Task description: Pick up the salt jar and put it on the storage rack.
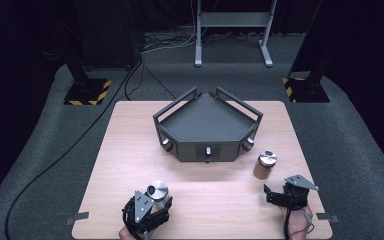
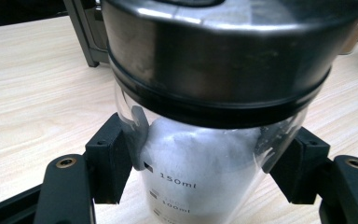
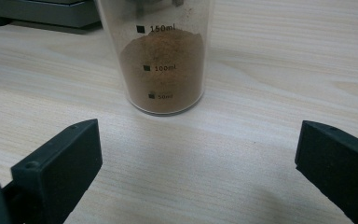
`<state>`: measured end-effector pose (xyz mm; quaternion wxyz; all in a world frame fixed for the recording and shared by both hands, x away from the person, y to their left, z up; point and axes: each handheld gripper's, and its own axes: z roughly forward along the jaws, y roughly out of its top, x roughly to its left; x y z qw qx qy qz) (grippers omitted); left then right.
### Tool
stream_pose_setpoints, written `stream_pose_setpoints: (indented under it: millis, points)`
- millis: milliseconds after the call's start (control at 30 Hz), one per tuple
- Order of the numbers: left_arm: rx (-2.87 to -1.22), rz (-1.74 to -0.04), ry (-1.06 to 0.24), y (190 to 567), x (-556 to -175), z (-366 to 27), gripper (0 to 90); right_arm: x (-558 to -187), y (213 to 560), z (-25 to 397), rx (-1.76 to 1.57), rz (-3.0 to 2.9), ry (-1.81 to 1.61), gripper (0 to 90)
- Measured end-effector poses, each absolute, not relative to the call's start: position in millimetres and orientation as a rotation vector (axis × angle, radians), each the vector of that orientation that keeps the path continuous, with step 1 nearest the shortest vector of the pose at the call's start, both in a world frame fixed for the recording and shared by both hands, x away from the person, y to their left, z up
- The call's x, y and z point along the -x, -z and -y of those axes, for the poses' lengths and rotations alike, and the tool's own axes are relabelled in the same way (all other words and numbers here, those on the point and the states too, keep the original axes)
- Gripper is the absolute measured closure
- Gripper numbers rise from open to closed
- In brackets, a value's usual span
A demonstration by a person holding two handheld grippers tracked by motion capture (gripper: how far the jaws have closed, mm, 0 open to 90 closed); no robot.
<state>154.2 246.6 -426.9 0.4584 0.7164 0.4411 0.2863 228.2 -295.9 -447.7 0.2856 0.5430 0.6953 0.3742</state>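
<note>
A clear measuring jar of white powder (image 1: pixel 157 191) with a metal lid stands near the table's front left. My left gripper (image 1: pixel 160 202) is shut on it. In the left gripper view both pads (image 2: pixel 114 163) press the glass of the white-powder jar (image 2: pixel 191 154) just under its lid, by the 150ml mark. A similar jar of brown powder (image 1: pixel 265 166) stands at the right. My right gripper (image 1: pixel 282 190) sits just in front of it, open. In the right gripper view the brown-powder jar (image 3: pixel 165 60) stands ahead of the gripper (image 3: pixel 196 154), apart from both jaws.
A dark grey angular tray (image 1: pixel 180 107) with raised handles, two side knobs and a small front switch sits at the table's centre back. Its edge shows behind the jars (image 2: pixel 86 32) (image 3: pixel 42 16). Bare wood lies between the jars. Cables and stand feet lie on the floor beyond.
</note>
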Motion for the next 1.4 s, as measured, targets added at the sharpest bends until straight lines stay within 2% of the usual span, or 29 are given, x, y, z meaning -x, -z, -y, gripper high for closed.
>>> stream_pose_setpoints:
  millis: [1400]
  points:
    - [-1.773,-1.054,-0.707,413,-177,-241,31.2,-229,447,296,-1.452,-1.865,-0.999,0.0]
